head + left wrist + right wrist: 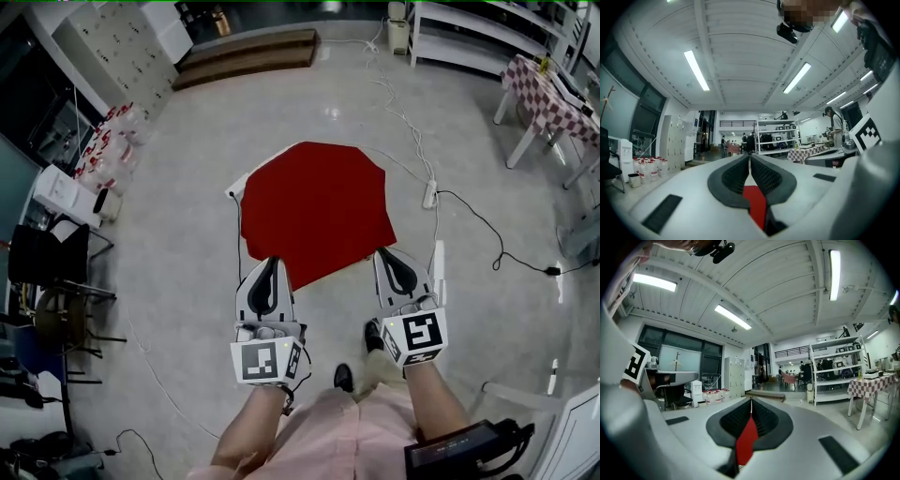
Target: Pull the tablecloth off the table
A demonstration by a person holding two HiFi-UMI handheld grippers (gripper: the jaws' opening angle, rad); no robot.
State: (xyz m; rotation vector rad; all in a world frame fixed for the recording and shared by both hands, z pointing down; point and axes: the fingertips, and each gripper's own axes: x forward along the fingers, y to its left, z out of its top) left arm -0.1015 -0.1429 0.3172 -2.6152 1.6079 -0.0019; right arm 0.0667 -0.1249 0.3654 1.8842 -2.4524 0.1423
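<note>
Both tools are closed tight on the cloth (314,206). The left gripper (270,264) and the right gripper (385,253) each pinch the near red edge, and each gripper view shows a strip of red fabric squeezed between jaws that meet along their whole length. The cloth lies spread over the table (234,191), whose white corner peeks out at the left, and its near side is drawn toward the person; it is not yet off. The main risk appears to be the grip itself: only a thin fold sits in each pair of jaws, so a sharp tug could let one side slip out. The cloth would then hang from one gripper and swing or trail on the floor. An uneven pull, with one hand leading, would likely skew the fabric and snag it on the exposed corner. The table looks light, and a snag might drag it along or tip it rather than free the cloth. A power strip (429,194) and its cable (473,220) lie on the floor just beside the table's right side, so a sliding table or a falling cloth could catch them. The person's feet are close under the grippers, and stepping back onto trailing fabric could trip them.
</note>
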